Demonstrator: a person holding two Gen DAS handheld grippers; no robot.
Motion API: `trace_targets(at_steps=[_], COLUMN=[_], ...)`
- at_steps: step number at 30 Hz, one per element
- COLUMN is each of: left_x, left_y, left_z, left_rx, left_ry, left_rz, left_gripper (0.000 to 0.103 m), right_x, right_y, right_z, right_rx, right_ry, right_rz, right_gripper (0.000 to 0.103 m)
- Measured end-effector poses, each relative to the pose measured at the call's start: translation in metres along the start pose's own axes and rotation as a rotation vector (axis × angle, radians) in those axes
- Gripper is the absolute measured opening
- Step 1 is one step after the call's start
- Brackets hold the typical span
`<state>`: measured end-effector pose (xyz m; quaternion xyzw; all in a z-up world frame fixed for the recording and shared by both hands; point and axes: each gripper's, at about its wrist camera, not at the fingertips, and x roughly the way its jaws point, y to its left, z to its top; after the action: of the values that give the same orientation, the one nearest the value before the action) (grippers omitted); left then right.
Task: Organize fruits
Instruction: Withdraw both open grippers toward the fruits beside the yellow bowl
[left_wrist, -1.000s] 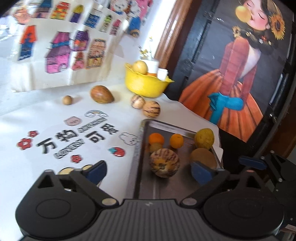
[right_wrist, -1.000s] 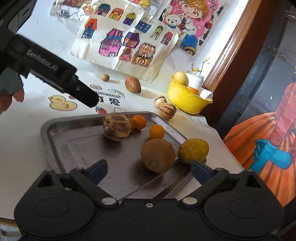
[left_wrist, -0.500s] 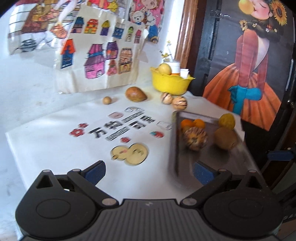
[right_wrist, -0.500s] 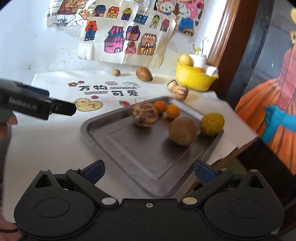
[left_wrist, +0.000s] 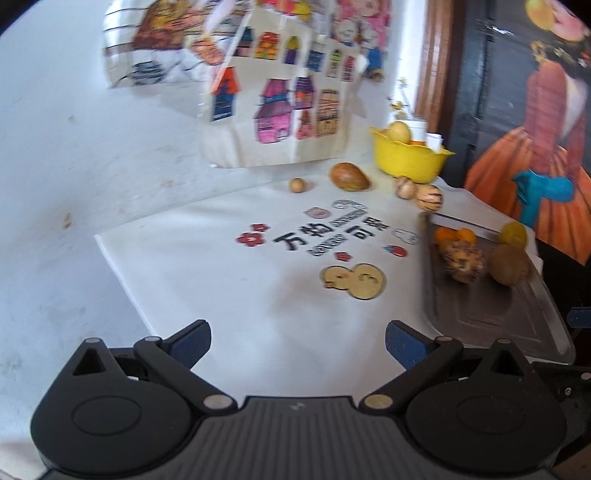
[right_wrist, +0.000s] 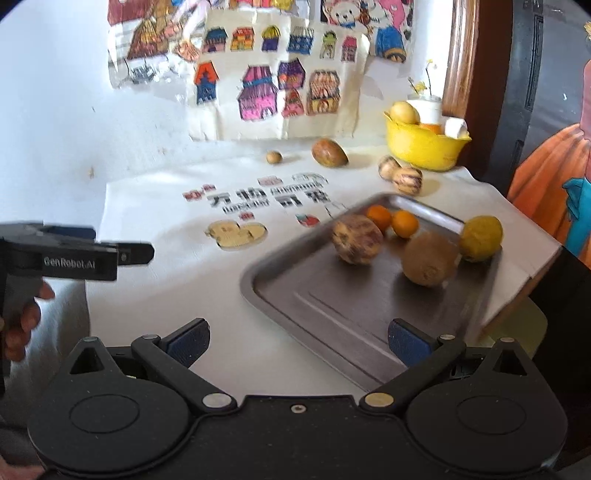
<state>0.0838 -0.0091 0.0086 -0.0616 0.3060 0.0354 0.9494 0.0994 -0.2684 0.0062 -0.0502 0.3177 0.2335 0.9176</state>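
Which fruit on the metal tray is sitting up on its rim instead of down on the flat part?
The yellow fruit, perched on the tray's far right edge; the others lie inside.

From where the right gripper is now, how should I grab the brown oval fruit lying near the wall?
Grip the brown oval fruit across its narrow middle, coming from above. It lies on its side, long axis roughly along the wall, with clear cloth around it, so open jaws can straddle it.
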Motion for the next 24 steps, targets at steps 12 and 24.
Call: trace_targets(at_steps=[12,24], left_x=[0.001,0.025], left_y=[0.024,0.035], left_z=[0.003,0.011], left_rx=[-0.091,-0.159], left_ry=[-0.013,-0.021], left_rz=[0.07,0.114], left_gripper=[0.103,0.103], right_x=[0.015,0.035], right_y=[0.021,0.001], right_z=[0.007,0.009], right_rx=[0.111,0.134], right_ry=[-0.124,-0.122], right_rz=[0.035,0.04], right_gripper=[0.102,0.102])
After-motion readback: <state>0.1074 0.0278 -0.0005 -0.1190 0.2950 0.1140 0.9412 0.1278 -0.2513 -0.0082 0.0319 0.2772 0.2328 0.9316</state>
